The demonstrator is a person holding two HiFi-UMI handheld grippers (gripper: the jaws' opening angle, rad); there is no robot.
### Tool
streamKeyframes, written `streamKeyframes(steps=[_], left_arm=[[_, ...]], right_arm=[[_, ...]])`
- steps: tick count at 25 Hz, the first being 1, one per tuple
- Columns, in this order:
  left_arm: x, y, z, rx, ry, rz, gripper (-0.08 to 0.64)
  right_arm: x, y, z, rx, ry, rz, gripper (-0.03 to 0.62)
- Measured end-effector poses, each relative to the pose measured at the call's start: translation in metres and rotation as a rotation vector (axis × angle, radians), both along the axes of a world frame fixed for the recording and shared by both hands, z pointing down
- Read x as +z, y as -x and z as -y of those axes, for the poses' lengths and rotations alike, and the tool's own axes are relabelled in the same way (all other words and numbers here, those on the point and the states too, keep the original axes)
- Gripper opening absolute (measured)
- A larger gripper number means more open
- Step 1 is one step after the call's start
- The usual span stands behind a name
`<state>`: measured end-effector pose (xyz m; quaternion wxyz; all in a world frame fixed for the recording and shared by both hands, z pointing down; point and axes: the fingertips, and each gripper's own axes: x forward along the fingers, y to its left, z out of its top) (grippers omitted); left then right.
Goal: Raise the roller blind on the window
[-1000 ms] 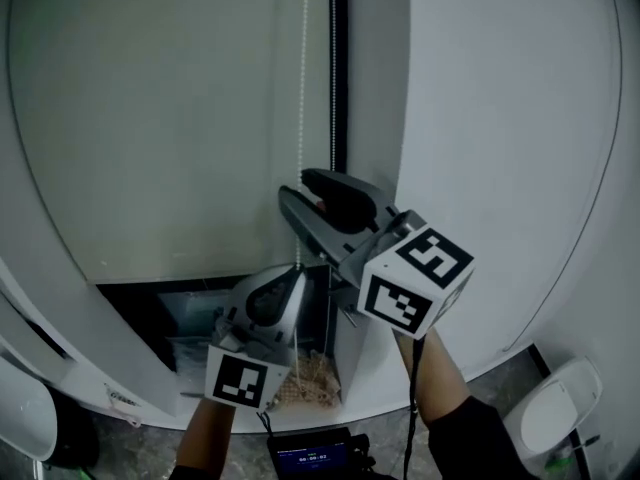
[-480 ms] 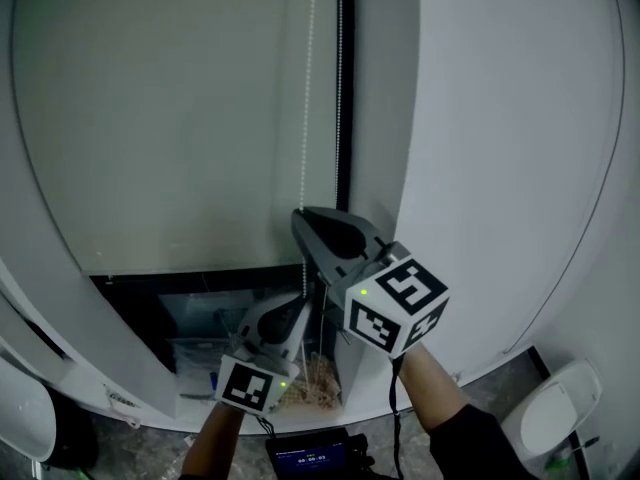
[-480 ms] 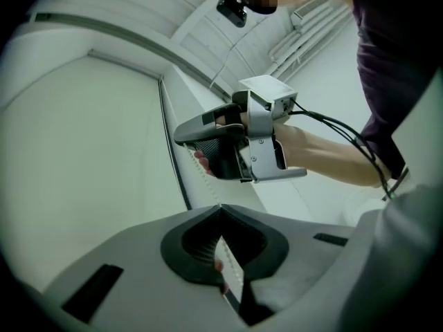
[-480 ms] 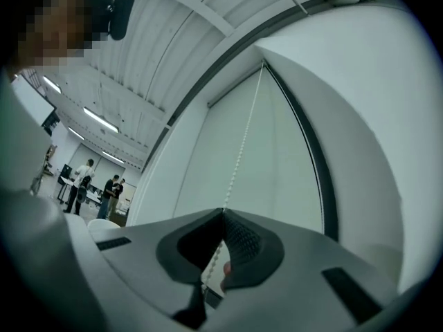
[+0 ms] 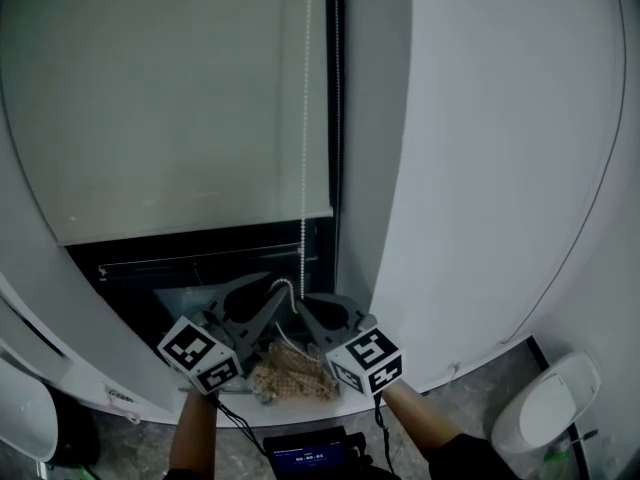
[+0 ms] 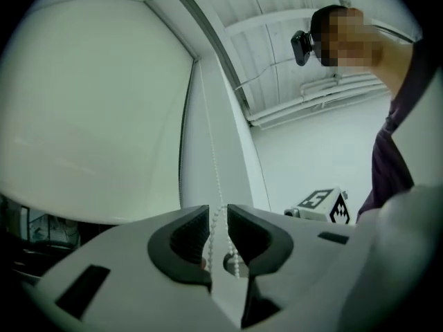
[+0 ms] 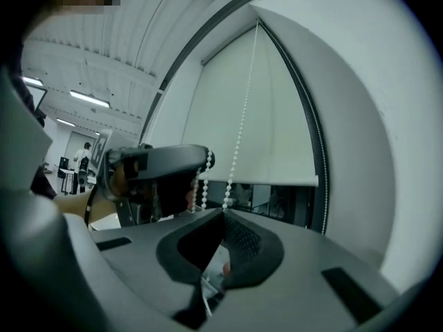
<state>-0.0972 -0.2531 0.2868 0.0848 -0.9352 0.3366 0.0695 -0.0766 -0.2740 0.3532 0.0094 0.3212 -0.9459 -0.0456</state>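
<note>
From 9 to 12 o'clock in the head view, found a pale, smooth blind (image 5: 170,98) lowered most of the way, with dark window (image 5: 200,253) below it. Traced its white bead chain (image 5: 304,118) from 12 o'clock straight down to both grippers at 6 o'clock. Noted right gripper (image 7: 223,211) pinched tight on the chain, and left gripper (image 6: 218,209) at its 9 o'clock opening, chain loop loose between the jaws.

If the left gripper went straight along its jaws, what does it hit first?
The left gripper, jaws opening around the bead chain, would likely meet the white window jamb beside the roller blind; depth is unclear.
</note>
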Motion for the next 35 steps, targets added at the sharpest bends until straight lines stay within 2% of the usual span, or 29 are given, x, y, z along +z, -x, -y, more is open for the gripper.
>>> streamKeyframes(steps=[2, 4, 7, 10, 16, 17, 19, 22, 25, 28, 30, 35], left_arm=[[-0.008, -0.008, -0.008, 0.077, 0.001, 0.033, 0.046], [-0.016, -0.009, -0.017, 0.138, -0.001, 0.049, 0.087], [-0.031, -0.001, -0.01, 0.102, -0.006, 0.008, 0.097], [-0.047, -0.008, 0.005, 0.082, 0.014, -0.044, 0.098], [-0.076, -0.029, 0.011, 0.231, 0.181, -0.186, 0.097], [-0.077, -0.029, 0.011, 0.233, 0.19, -0.185, 0.093], [-0.074, -0.029, 0.011, 0.22, 0.19, -0.155, 0.025], [-0.064, -0.031, 0.008, 0.248, 0.206, -0.148, 0.018], [-0.057, -0.028, -0.002, 0.28, 0.226, -0.203, 0.018], [-0.054, -0.017, -0.008, 0.278, 0.217, -0.227, 0.018], [-0.053, -0.011, -0.01, 0.264, 0.203, -0.21, 0.018], [-0.033, -0.01, -0.015, 0.253, 0.218, -0.161, 0.017]], right_arm=[[0.002, -0.008, 0.005, 0.035, -0.017, -0.016, 0.011], [0.003, -0.017, 0.013, 0.052, -0.014, -0.023, 0.011], [0.002, -0.016, 0.008, 0.029, -0.013, -0.016, 0.011], [-0.001, -0.004, -0.006, -0.005, -0.03, -0.005, 0.011], [0.017, 0.01, -0.023, -0.062, -0.002, -0.009, 0.011], [0.02, 0.01, -0.027, -0.068, 0.003, -0.007, 0.011], [0.026, 0.011, -0.032, -0.079, 0.01, -0.006, 0.011], [0.037, 0.009, -0.036, -0.104, 0.046, 0.005, 0.011], [0.045, 0.003, -0.049, -0.201, 0.132, 0.065, 0.011], [0.037, -0.008, -0.055, -0.322, 0.238, 0.187, 0.034], [0.013, -0.02, -0.053, -0.347, 0.231, 0.25, 0.102], [-0.077, -0.044, -0.048, -0.368, 0.118, 0.4, 0.112]])
